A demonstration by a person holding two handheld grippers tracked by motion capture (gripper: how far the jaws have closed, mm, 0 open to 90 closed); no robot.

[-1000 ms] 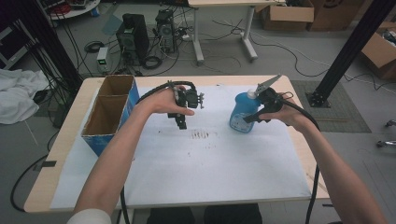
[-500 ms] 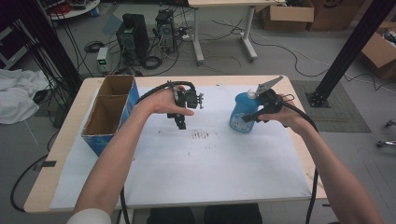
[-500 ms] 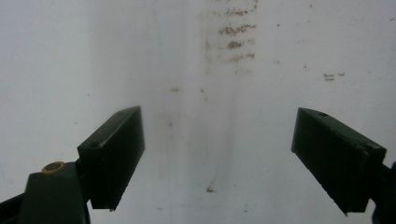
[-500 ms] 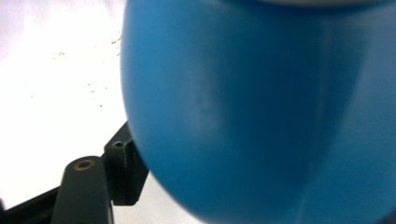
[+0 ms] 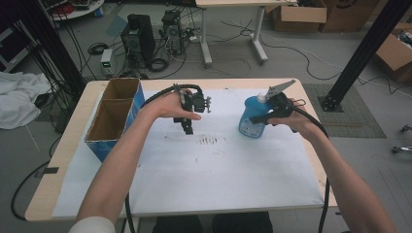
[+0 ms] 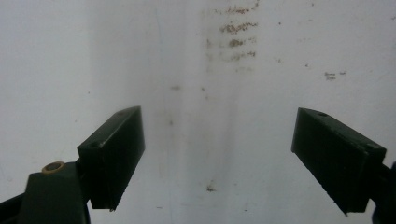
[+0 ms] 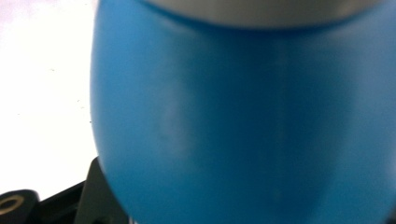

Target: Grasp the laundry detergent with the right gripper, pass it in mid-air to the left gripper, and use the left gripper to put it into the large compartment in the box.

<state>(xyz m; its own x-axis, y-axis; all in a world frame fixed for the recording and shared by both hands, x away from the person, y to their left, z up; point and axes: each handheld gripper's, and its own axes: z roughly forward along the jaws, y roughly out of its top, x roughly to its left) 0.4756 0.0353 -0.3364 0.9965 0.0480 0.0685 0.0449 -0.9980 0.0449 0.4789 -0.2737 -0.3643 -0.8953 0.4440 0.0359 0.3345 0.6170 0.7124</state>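
While we look down from the high view, a wooden counter (image 5: 63, 145) stands on a grey floor (image 5: 369, 160), and a white sheet (image 5: 204, 179) covers most of its top. A small patch of brown smudges (image 5: 210, 141) marks the sheet near its middle. An open cardboard box (image 5: 114, 114) with a blue outer wall sits along the counter's left edge, split into two compartments. Behind the counter we see computer towers (image 5: 141, 41) and loose cables on the floor, a second desk, brown cartons and a black slanted post (image 5: 364, 53) at the right.

Our left tongs (image 5: 187, 127) hang above the sheet, just behind the smudges, held from above with the jaws pointing down. In the left gripper view these left tongs (image 6: 217, 158) are spread wide with nothing between them, the stained sheet below.

Our right tongs (image 5: 257, 119) reach in from the right, and the forearm runs back toward the counter's near right corner. They sit against the blue spray bottle (image 5: 251, 119), which stands upright on the sheet at the right, well apart from the box. In the right gripper view the bottle's blue body (image 7: 243, 121) presses close; we cannot tell whether those jaws clamp it or merely flank it.

Bare sheet lies open across the whole near half, and between the two tongs. The bottle stands near the sheet's far right part, with a strip of wood beyond it.
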